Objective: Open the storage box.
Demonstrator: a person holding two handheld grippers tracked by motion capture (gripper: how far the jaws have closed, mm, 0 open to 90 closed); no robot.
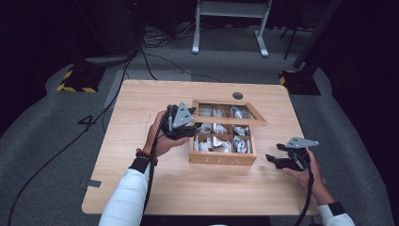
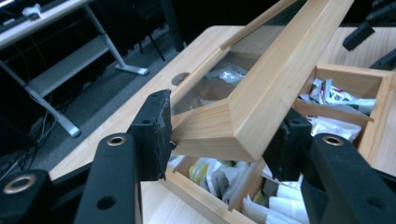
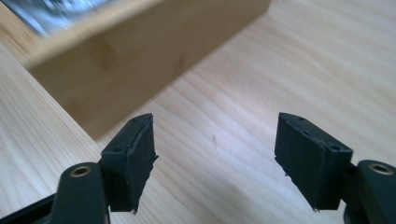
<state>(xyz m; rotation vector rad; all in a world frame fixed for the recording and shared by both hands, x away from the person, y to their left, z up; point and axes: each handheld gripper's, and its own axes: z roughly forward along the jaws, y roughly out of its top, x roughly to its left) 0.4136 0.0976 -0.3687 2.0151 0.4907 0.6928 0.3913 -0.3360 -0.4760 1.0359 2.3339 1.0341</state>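
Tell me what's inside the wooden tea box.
The tea box is divided into compartments holding white tea packets, some with green and red print. The raised lid, gripped at its corner by the left gripper, hides part of the back compartments.

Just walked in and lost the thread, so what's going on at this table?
A person works a wooden tea box with handheld tongs. The left tongs grip a corner of the glass-paned lid, which is raised, so the compartments of tea bags are exposed. The right tongs are open and empty, low over the table just right of the box.
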